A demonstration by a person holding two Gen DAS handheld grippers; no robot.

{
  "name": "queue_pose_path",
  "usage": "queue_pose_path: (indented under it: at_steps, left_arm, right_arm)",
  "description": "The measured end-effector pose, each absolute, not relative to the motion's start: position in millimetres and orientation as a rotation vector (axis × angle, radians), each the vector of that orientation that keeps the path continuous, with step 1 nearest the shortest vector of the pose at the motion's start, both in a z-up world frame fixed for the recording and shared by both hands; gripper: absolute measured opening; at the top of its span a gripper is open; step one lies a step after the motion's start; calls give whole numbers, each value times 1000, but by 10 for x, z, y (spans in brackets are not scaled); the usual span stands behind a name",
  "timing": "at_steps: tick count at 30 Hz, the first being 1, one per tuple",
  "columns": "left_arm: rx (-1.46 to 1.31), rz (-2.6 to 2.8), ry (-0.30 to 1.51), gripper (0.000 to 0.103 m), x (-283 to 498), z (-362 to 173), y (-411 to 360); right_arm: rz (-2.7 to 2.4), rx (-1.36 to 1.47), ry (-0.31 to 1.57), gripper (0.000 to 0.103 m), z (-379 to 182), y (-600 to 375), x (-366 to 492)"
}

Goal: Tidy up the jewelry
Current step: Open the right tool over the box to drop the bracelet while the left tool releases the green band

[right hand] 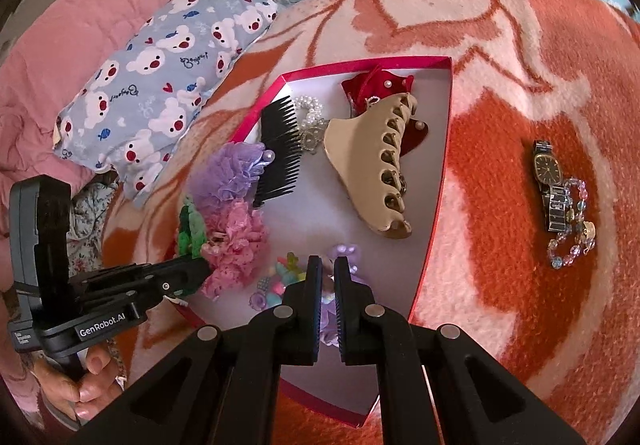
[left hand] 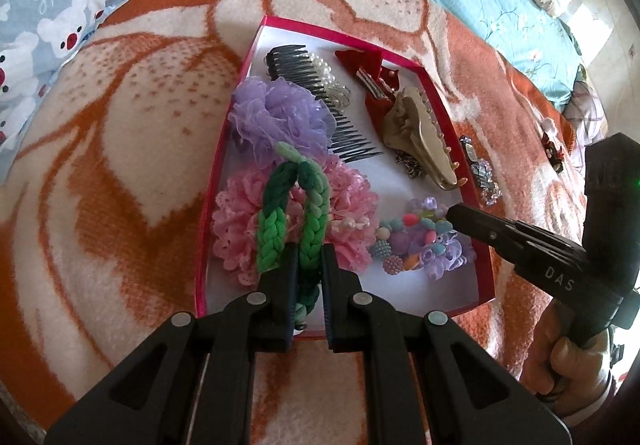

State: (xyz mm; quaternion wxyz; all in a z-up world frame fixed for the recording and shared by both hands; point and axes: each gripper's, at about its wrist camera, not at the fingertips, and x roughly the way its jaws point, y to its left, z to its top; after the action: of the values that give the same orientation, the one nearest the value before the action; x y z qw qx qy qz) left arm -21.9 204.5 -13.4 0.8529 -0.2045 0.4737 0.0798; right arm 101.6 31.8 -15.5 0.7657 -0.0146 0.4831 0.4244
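Observation:
A red box (left hand: 485,257) with a white floor lies on an orange and cream blanket. My left gripper (left hand: 310,261) hangs over its near left corner, shut on a green braided hair band (left hand: 276,233) that loops up over a pink lace flower (left hand: 236,229). In the box are also a purple mesh flower (left hand: 276,117), a black comb (left hand: 296,65), a beige claw clip (right hand: 360,149) and a colourful bead piece with purple flowers (left hand: 416,241). My right gripper (right hand: 328,265) is shut, low over that bead piece. I cannot tell whether it touches.
A dark square watch (right hand: 546,165) and a crystal bead bracelet (right hand: 576,229) lie on the blanket right of the box. A bear-print pillow (right hand: 160,85) sits at the far left. A person's hand holds each gripper handle.

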Motion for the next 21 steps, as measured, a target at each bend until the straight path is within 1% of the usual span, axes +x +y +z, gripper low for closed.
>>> queue_pose_path:
  at_steps: [5, 8, 9, 10, 12, 14, 16, 17, 19, 21]
  left_arm:
    - [-443, 168, 999, 11, -214, -125, 2058]
    - [-443, 167, 999, 14, -217, -116, 2052]
    - [-443, 166, 998, 17, -219, -111, 2051]
    - [-442, 165, 997, 19, -220, -106, 2050]
    - [-435, 169, 993, 30, -224, -89, 2037]
    - [-423, 174, 991, 34, -233, -69, 2023]
    - [-408, 179, 988, 37, -240, -46, 2001]
    - [-406, 178, 987, 38, -236, -39, 1995]
    - [-407, 174, 982, 42, -245, -20, 1987]
    - [-408, 173, 976, 45, -259, -4, 1981]
  right_arm:
    - [925, -36, 1048, 6, -142, 316, 990]
    - [929, -32, 1053, 7, -139, 313, 988]
    - [932, -31, 1055, 11, -137, 315, 989]
    - [931, -28, 1057, 11, -134, 312, 987]
    - [940, -19, 1064, 11, -134, 310, 982]
    - [939, -21, 1061, 12, -126, 310, 971]
    - [942, -16, 1063, 13, -115, 304, 966]
    - [942, -16, 1061, 14, -107, 299, 962]
    - [942, -11, 1058, 25, -89, 284, 959]
    - [946, -5, 1054, 28, -69, 271, 953]
